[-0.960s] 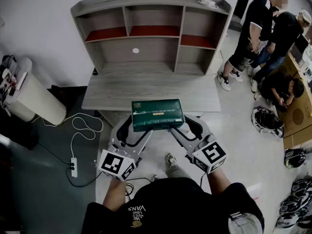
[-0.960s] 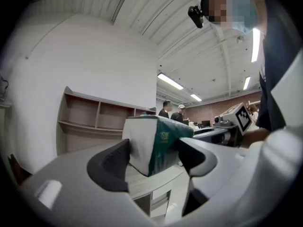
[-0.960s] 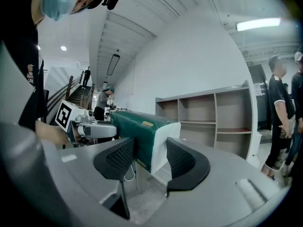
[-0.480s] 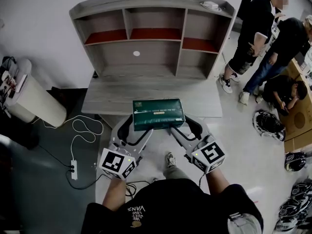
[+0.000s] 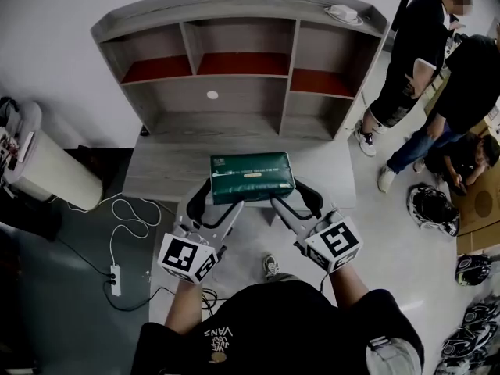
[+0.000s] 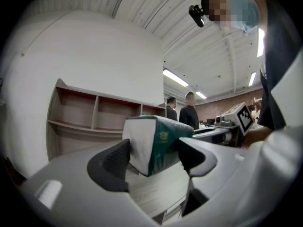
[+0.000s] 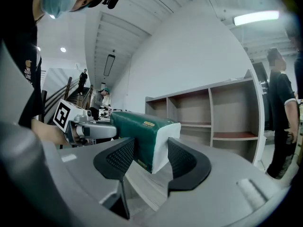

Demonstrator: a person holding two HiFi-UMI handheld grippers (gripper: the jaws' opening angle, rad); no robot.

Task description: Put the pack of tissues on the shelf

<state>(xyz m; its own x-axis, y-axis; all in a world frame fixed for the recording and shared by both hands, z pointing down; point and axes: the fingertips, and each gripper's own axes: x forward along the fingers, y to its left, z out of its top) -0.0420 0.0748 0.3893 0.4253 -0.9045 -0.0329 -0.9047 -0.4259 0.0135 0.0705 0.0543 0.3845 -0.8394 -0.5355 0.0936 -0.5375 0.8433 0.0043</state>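
The green tissue pack (image 5: 251,176) hangs level above the front edge of the grey desk (image 5: 172,162), held at its two ends. My left gripper (image 5: 215,203) is shut on its left end and my right gripper (image 5: 295,201) on its right end. In the left gripper view the white end of the pack (image 6: 158,143) sits between the black pads of that gripper (image 6: 154,157). The right gripper view shows the pack's (image 7: 142,136) other end in that gripper (image 7: 151,157). The shelf unit (image 5: 291,61) stands at the back of the desk, with bare open compartments (image 6: 94,112) (image 7: 208,108).
A small white object (image 5: 344,12) lies on the shelf's top board. A white bin (image 5: 47,166) and a power strip (image 5: 116,270) with its cable are on the floor at left. People (image 5: 422,53) stand at right, with helmets (image 5: 430,205) on the floor nearby.
Both grippers have carried the pack forward, from in front of the desk to over its front edge. The shelf looms closer. The people at right have shifted.
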